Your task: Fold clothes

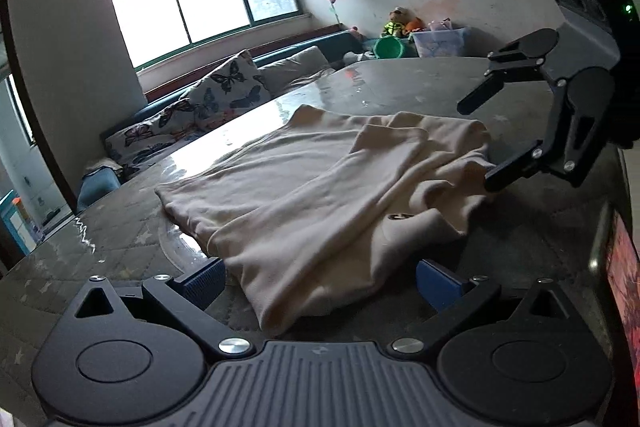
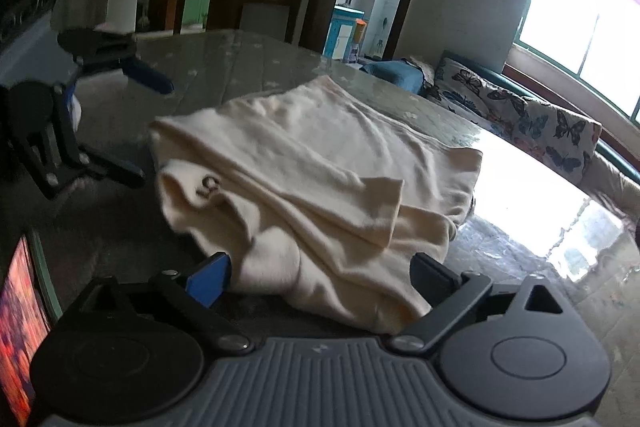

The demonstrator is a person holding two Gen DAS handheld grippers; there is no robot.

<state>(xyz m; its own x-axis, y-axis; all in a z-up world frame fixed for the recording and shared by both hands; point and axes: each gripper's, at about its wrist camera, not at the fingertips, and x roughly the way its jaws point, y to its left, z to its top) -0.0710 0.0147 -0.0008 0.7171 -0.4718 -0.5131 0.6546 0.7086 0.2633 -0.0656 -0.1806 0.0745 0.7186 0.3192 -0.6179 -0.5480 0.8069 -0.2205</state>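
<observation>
Cream garment [image 1: 320,187] lies part-folded on bench [image 1: 400,83]; left tongs [image 1: 320,281] and right tongs [image 2: 320,275] gape, gripping nothing. Further fold or finished: undetermined.

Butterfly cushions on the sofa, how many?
2 visible. One large butterfly-print cushion leans upright at the sofa's middle; a second lies lower, nearer the doorway end. The plain beige cushion beside them isn't counted. The table edge may hide more.
</observation>
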